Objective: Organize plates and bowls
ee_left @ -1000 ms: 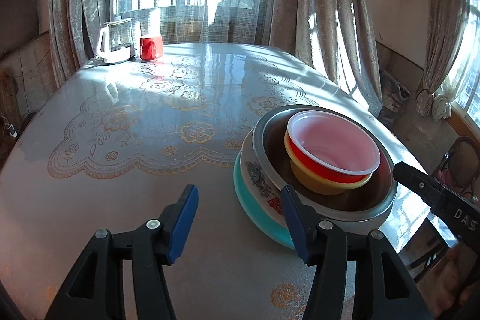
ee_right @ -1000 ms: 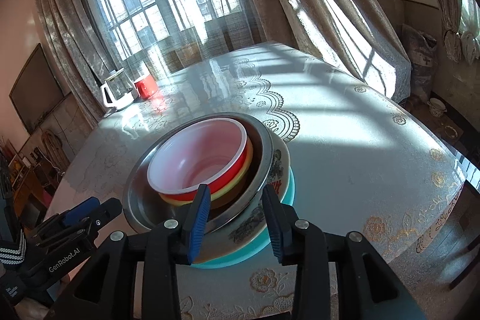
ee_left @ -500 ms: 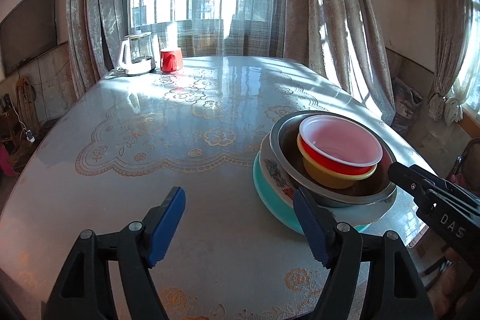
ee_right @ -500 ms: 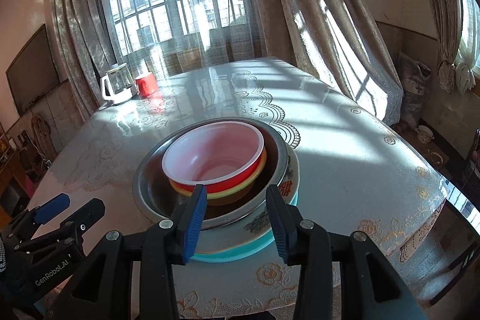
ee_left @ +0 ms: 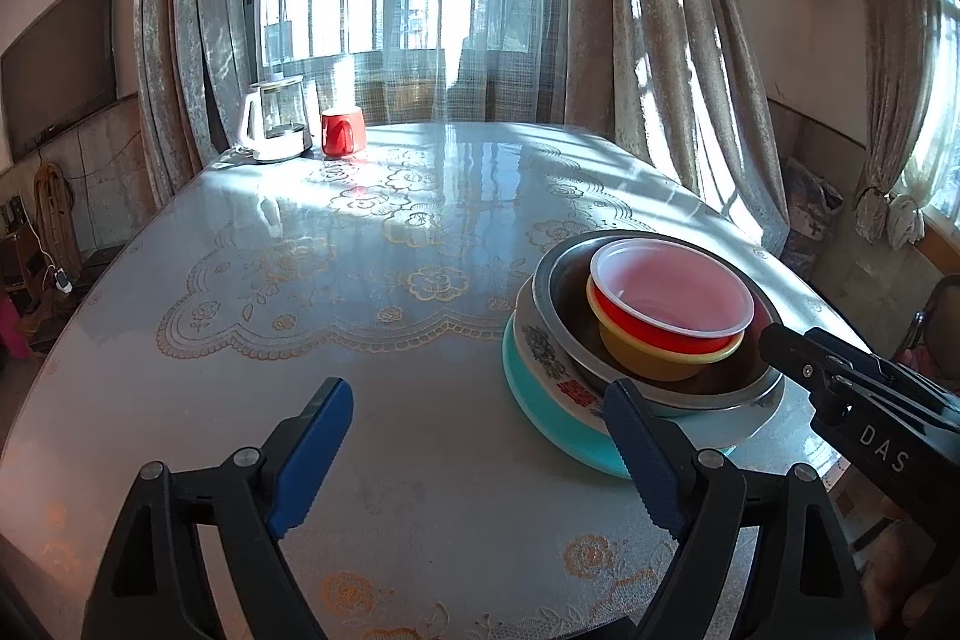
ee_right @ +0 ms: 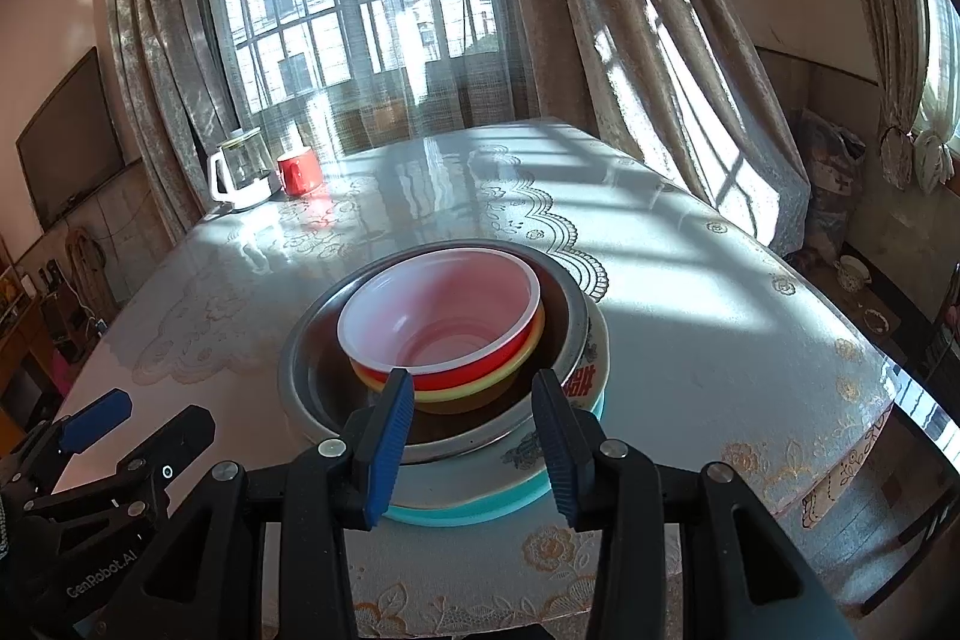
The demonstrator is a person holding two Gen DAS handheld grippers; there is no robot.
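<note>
A stack stands on the table's near right part: a teal plate point(ee_left: 540, 415) at the bottom, a white floral plate point(ee_left: 537, 343), a steel bowl point(ee_left: 561, 298), a yellow bowl point(ee_left: 648, 364) and a red bowl point(ee_left: 672, 304) with a pale inside on top. My left gripper point(ee_left: 474, 418) hovers left of the stack over bare tablecloth. Its jaws are opening and nothing is between them. My right gripper point(ee_right: 474, 388) points at the stack's near rim point(ee_right: 456, 445), partly open, its pads touching nothing. The left gripper point(ee_right: 144, 421) also shows at lower left in the right wrist view.
A glass kettle point(ee_left: 276, 124) and a red mug point(ee_left: 343, 131) stand at the table's far end by the curtained window. The lace-patterned tablecloth point(ee_left: 300, 280) covers the table. The table's right edge point(ee_right: 888, 400) drops to a chair and floor.
The left gripper's jaws have spread much wider. Both grippers have drawn back a little, so the stack looks farther off. The right jaws kept about the same gap.
</note>
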